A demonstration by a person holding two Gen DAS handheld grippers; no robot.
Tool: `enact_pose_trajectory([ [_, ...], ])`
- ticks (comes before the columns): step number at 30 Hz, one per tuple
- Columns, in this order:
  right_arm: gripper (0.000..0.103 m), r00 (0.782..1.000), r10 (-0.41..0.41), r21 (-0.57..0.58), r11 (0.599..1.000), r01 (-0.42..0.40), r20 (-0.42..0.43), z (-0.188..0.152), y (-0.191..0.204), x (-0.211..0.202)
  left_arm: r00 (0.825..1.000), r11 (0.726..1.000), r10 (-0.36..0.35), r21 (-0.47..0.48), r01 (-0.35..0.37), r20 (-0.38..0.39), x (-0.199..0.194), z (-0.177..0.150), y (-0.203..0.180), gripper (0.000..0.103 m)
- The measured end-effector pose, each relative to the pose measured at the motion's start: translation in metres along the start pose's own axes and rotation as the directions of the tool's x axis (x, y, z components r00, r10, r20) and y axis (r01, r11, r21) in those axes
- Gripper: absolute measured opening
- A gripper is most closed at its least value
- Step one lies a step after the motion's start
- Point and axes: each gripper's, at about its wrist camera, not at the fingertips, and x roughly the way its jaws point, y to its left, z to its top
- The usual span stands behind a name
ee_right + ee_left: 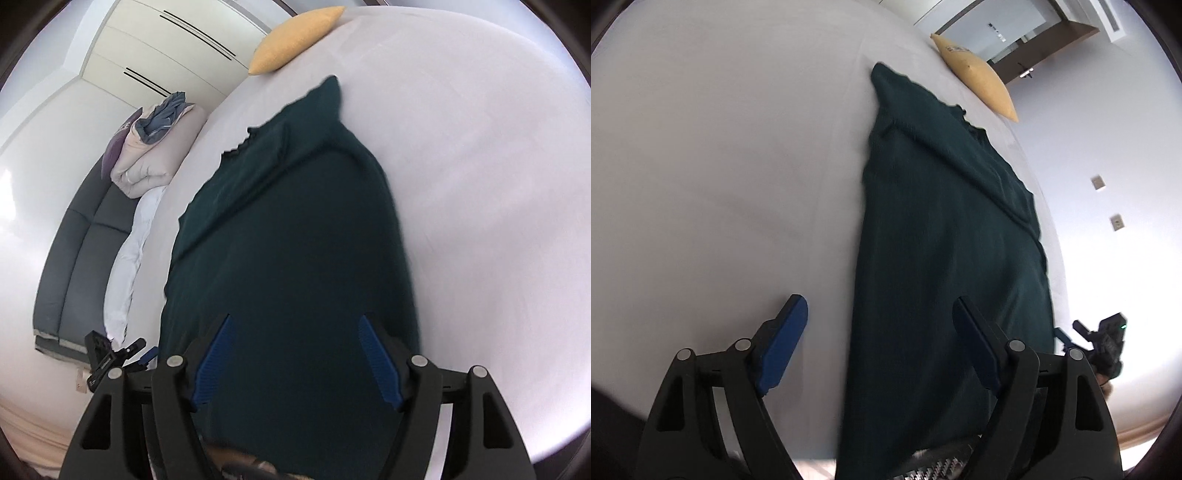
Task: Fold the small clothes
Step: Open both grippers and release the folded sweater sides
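Note:
A dark green knitted top [938, 236] lies flat on the white bed sheet [720, 166], its sleeves folded in over the body, its frilled collar toward the far end. My left gripper [881, 314] is open and empty over the top's near left edge, one finger over the sheet, one over the cloth. My right gripper [293, 334] is open and empty above the near part of the top [295, 229]. The right gripper [1097, 339] also shows at the right edge of the left wrist view, and the left gripper [118, 350] at the lower left of the right wrist view.
A yellow pillow [979, 79] lies at the far end of the bed, also in the right wrist view [295, 40]. A rolled duvet and clothes [155, 147] sit on a grey sofa [77, 251] beside the bed. White wardrobe doors [166, 48] stand behind.

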Motion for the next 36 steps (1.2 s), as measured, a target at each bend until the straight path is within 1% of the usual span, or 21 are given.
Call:
enact_pose_trajectory([
  [2,0.072,1.0,0.014,0.026,1.0,-0.014,0.0,-0.015,-0.011,-0.015,0.999,0.998,-0.047,-0.044,0.046,-0.013,-0.011,-0.016,0.007,0.08],
  [4,0.072,1.0,0.028,0.059,0.998,-0.028,0.005,-0.025,-0.022,-0.026,0.995,0.995,-0.088,-0.06,0.085,-0.044,-0.016,-0.028,0.011,0.08],
  [6,0.072,0.999,0.049,0.085,0.995,-0.05,0.008,-0.032,-0.03,-0.033,0.994,0.996,-0.082,-0.053,0.078,-0.079,-0.019,-0.035,0.014,0.08],
  [9,0.074,0.999,0.051,0.124,0.991,-0.049,-0.013,-0.039,-0.04,-0.034,0.988,0.996,-0.075,-0.055,0.068,-0.132,-0.022,-0.05,0.016,0.08],
  [10,0.074,0.999,0.05,0.128,0.991,-0.048,-0.02,-0.041,-0.042,-0.033,0.987,0.996,-0.077,-0.056,0.07,-0.141,-0.022,-0.05,0.019,0.08],
  [14,0.074,0.997,0.073,0.149,0.987,-0.068,-0.033,-0.045,-0.045,-0.029,0.977,0.993,-0.101,-0.079,0.087,-0.186,-0.018,-0.061,0.025,0.08],
  [16,0.074,0.995,0.088,0.164,0.983,-0.081,-0.036,-0.046,-0.046,-0.028,0.97,0.989,-0.128,-0.098,0.109,-0.207,-0.015,-0.066,0.03,0.08],
  [19,0.074,0.993,0.109,0.176,0.979,-0.099,-0.048,-0.05,-0.048,-0.029,0.962,0.98,-0.174,-0.133,0.148,-0.211,-0.016,-0.067,0.041,0.08],
  [21,0.073,0.992,0.117,0.182,0.978,-0.105,-0.055,-0.053,-0.05,-0.029,0.958,0.976,-0.192,-0.147,0.162,-0.212,-0.013,-0.064,0.042,0.079],
  [24,0.071,0.989,0.131,0.196,0.974,-0.116,-0.062,-0.057,-0.052,-0.03,0.952,0.972,-0.208,-0.155,0.177,-0.222,-0.012,-0.065,0.043,0.079],
  [28,0.07,0.988,0.14,0.209,0.97,-0.124,-0.067,-0.06,-0.055,-0.032,0.943,0.969,-0.224,-0.16,0.189,-0.244,0.001,-0.06,0.034,0.079],
  [30,0.07,0.987,0.143,0.213,0.969,-0.125,-0.07,-0.062,-0.055,-0.033,0.938,0.967,-0.232,-0.168,0.193,-0.257,0.005,-0.06,0.033,0.076],
  [31,0.07,0.987,0.144,0.214,0.969,-0.126,-0.072,-0.062,-0.056,-0.033,0.937,0.966,-0.235,-0.172,0.195,-0.258,0.006,-0.061,0.034,0.073],
  [33,0.07,0.986,0.146,0.218,0.968,-0.126,-0.076,-0.062,-0.056,-0.032,0.933,0.961,-0.247,-0.191,0.202,-0.26,0.007,-0.062,0.038,0.062],
  [34,0.07,0.986,0.147,0.221,0.967,-0.127,-0.078,-0.063,-0.057,-0.033,0.93,0.958,-0.253,-0.201,0.203,-0.265,0.01,-0.062,0.039,0.05],
  [35,0.069,0.986,0.147,0.221,0.967,-0.126,-0.079,-0.063,-0.057,-0.033,0.929,0.957,-0.256,-0.207,0.204,-0.269,0.012,-0.063,0.04,0.033],
  [36,0.069,0.986,0.143,0.221,0.968,-0.122,-0.083,-0.064,-0.057,-0.034,0.927,0.956,-0.257,-0.212,0.202,-0.273,0.014,-0.063,0.041,0.028],
])
